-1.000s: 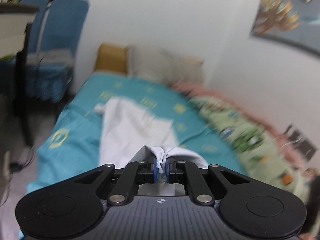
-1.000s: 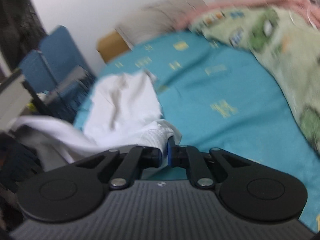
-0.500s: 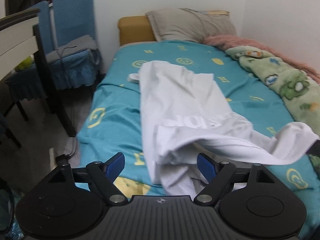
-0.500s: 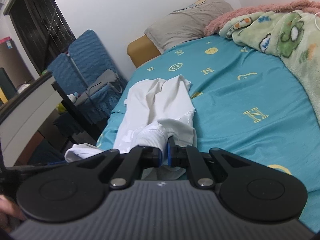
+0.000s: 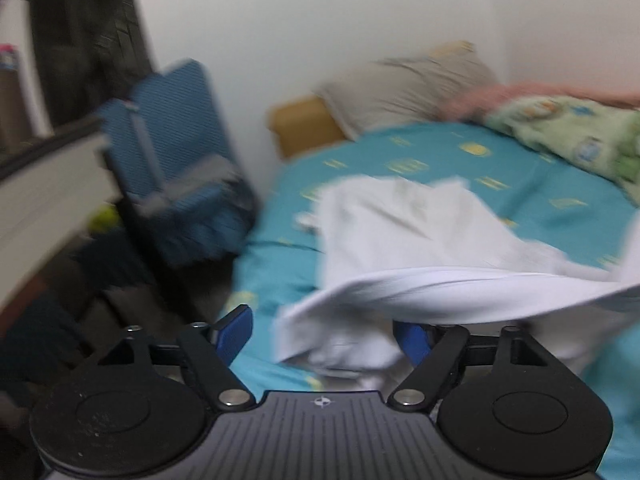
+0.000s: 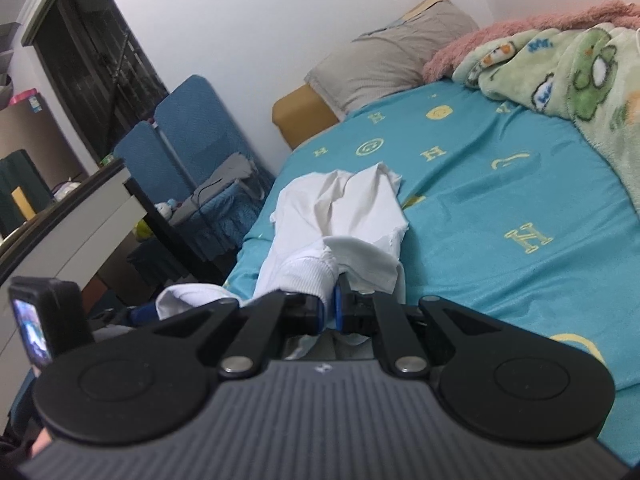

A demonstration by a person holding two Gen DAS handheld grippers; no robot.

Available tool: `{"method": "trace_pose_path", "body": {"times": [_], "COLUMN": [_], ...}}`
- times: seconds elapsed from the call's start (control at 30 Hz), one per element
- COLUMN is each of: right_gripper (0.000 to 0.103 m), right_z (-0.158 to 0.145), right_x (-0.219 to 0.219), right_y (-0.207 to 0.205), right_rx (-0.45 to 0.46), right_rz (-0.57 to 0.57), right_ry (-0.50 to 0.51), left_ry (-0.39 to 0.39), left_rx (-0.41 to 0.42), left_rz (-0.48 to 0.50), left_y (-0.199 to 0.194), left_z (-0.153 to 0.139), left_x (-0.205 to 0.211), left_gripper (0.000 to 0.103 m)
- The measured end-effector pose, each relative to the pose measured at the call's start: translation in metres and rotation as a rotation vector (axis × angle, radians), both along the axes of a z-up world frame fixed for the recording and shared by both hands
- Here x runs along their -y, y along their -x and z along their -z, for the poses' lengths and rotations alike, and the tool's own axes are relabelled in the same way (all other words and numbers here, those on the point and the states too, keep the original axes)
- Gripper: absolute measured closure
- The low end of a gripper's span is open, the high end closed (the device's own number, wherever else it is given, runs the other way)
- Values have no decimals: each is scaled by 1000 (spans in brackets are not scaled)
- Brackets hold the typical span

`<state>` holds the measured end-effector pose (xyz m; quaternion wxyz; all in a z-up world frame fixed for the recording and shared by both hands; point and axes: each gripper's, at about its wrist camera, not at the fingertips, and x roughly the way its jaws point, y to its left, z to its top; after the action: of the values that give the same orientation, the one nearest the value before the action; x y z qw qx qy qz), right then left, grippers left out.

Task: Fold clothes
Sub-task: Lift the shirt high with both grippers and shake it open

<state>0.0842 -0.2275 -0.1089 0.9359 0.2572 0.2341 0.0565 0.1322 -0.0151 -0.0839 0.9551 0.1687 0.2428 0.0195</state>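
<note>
A white garment [image 5: 400, 220] lies lengthwise on the teal bed sheet [image 5: 440, 152] near the bed's left edge. Its near end is lifted and stretches off to the right in the blurred left wrist view. My left gripper [image 5: 324, 334] has its jaws wide and closing; a loose fold of the white cloth hangs between the blue pads [image 5: 236, 332], which do not press on it. In the right wrist view my right gripper [image 6: 329, 306] is shut on a bunched ribbed edge of the white garment [image 6: 340, 208], just above the sheet [image 6: 500, 184].
A grey pillow [image 6: 392, 52] and a green and pink blanket [image 6: 580, 72] lie at the bed's head and right side. A blue chair [image 6: 188, 136] with grey clothes and a white desk [image 6: 60, 232] stand left of the bed. The left gripper's camera [image 6: 40, 328] shows at lower left.
The left gripper let go of the white cloth, its jaws swinging wide, and it rolled and swung left. The right gripper kept its grip and hardly moved.
</note>
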Motion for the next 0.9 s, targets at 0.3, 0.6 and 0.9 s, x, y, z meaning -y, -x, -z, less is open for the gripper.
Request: {"method": "trace_pose_path", "body": {"times": [0.3, 0.6, 0.9], "right_gripper": [71, 33, 33], "right_z": [14, -19, -205], "right_x": [17, 13, 5], "right_y": [-10, -4, 38], "right_rx": [-57, 77, 376], "right_rz": [173, 237, 251], "right_ry": [61, 227, 287], "left_ry": [168, 250, 401], "left_rx": [244, 314, 517], "left_rz": [-99, -138, -117], "left_y": [48, 65, 101], "left_z": [-59, -103, -252], "left_x": [-43, -57, -72], "left_gripper": [18, 18, 28]}}
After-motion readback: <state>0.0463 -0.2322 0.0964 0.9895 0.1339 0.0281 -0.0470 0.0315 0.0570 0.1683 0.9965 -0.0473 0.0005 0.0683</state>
